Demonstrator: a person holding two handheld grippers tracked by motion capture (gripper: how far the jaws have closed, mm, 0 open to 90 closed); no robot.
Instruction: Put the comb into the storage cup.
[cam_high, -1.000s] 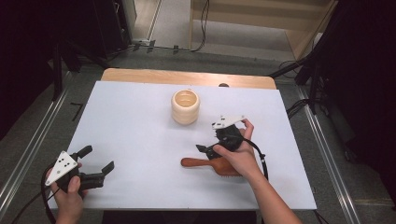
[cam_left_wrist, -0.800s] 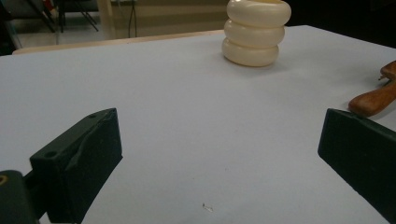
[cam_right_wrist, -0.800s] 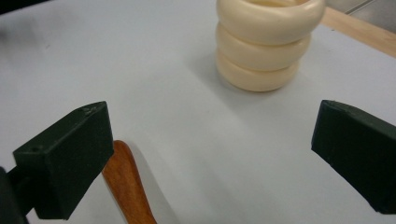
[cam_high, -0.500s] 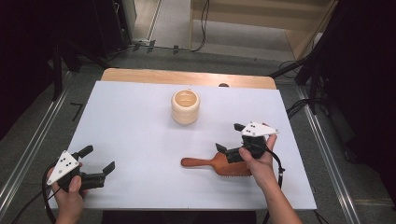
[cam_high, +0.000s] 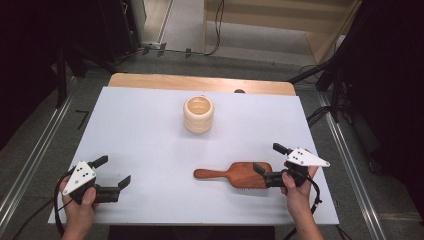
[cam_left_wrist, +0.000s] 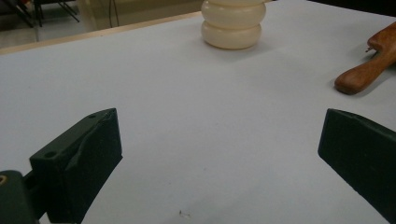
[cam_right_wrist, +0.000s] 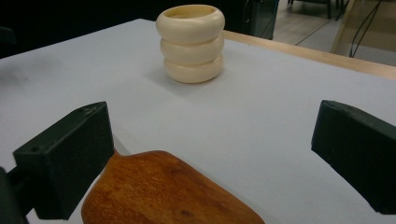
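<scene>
Approach step. Right gripper jaws apart, at head end of wooden hairbrush, flat on table near front, bristles down. Left gripper agape, idle, well apart. Ribbed cream cup farther back. Next likely: close on brush head, lift.

A lab: white table, floor rails, trailing cables, dark curtains.

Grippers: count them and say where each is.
2. Left gripper at the table's near left, jaws open; right gripper at near right, open beside the wooden hairbrush.
</scene>
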